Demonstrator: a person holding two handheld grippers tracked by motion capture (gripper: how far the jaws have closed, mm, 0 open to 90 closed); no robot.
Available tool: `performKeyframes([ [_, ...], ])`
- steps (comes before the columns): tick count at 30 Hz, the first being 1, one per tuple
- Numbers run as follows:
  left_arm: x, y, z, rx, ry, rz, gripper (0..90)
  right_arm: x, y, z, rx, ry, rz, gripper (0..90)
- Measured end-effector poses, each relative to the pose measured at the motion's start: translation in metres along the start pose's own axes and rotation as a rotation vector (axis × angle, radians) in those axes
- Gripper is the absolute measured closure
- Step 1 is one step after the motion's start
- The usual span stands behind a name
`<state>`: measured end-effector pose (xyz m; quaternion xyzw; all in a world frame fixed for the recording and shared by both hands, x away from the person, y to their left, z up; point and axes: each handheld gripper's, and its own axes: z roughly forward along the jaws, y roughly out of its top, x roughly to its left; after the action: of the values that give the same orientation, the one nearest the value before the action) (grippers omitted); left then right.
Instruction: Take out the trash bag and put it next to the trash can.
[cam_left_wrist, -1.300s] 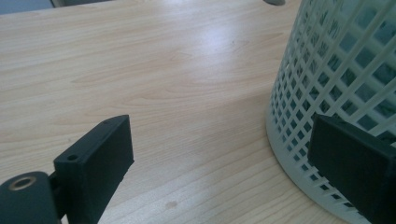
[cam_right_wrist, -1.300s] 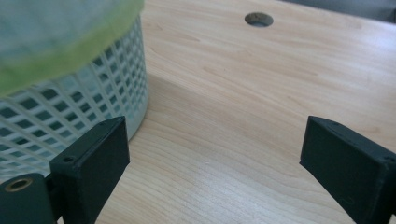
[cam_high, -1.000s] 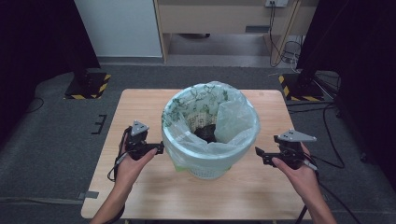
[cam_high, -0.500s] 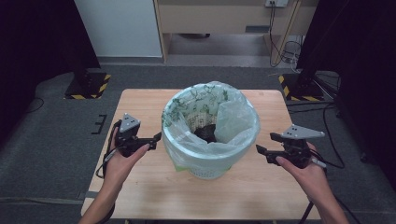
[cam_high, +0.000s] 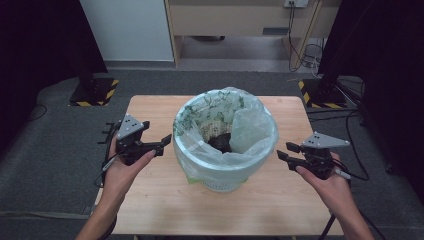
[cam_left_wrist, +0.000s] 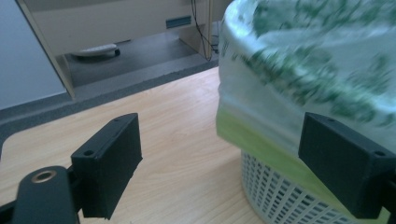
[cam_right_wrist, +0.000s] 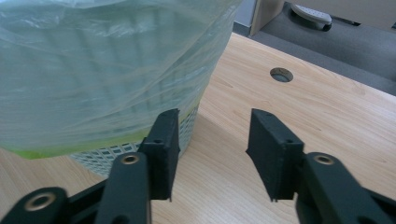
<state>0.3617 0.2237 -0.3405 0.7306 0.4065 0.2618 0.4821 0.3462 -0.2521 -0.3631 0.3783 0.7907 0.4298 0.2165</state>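
A white mesh waste basket (cam_high: 220, 184) lined with a pale bag printed in green (cam_high: 250, 127) stands mid-table, with something dark (cam_high: 220, 142) at its bottom. My left gripper (cam_high: 165, 141) hovers left of the basket, pointing at it. It is open; its jaws have just been closing a little, with nothing between them. In the left gripper view (cam_left_wrist: 219, 154) the bag (cam_left_wrist: 303, 60) lies behind the right jaw. My right gripper (cam_high: 284, 152) hovers right of the basket, open and apart from it. Its jaws (cam_right_wrist: 212, 140) have just been closing, with bare table between them.
The wooden table (cam_high: 150, 210) has a cable hole (cam_right_wrist: 281, 74) near its far right side. Beyond it are grey carpet, a white panel and a wooden cabinet (cam_high: 235, 20). Black stands with striped feet (cam_high: 95, 92) flank the table.
Both hands have risen. The left gripper has drawn back left, away from the basket. The right gripper's jaws stand clearly closer together than before.
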Motion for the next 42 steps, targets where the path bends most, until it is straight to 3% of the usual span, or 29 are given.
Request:
performKeyframes([
  [5, -0.007, 0.016, -0.007, -0.072, -0.041, -0.006, 12.3, 0.001, 0.0, 0.001, 0.009, 0.002, -0.003, 52.4],
  [11, -0.021, 0.029, -0.005, -0.092, -0.118, 0.025, 8.8, -0.001, -0.001, 0.001, 0.007, 0.006, 0.015, 47.8],
  [15, -0.029, 0.032, 0.002, -0.072, -0.162, 0.058, 6.3, -0.001, 0.0, 0.0, 0.002, 0.01, 0.023, 45.2],
  [18, -0.035, 0.032, 0.009, -0.029, -0.218, 0.098, 5.6, -0.001, 0.002, 0.001, -0.005, 0.013, 0.025, 43.6],
  [20, -0.036, 0.031, 0.012, -0.03, -0.211, 0.121, 6.0, -0.001, 0.002, 0.001, -0.007, 0.016, 0.022, 42.9],
  [25, -0.033, 0.03, 0.021, -0.004, -0.228, 0.104, 6.5, 0.002, 0.004, 0.0, -0.019, 0.027, 0.021, 42.2],
  [32, -0.024, 0.033, 0.025, 0.006, -0.198, 0.087, 26.7, 0.004, 0.007, -0.005, -0.035, 0.028, 0.018, 41.7],
  [36, -0.02, 0.032, 0.025, 0.012, -0.158, 0.108, 42.0, 0.005, 0.008, -0.009, -0.043, 0.027, 0.012, 41.4],
  [42, -0.016, 0.033, 0.023, -0.025, -0.117, 0.076, 64.8, 0.007, 0.009, -0.013, -0.058, 0.027, 0.006, 41.0],
])
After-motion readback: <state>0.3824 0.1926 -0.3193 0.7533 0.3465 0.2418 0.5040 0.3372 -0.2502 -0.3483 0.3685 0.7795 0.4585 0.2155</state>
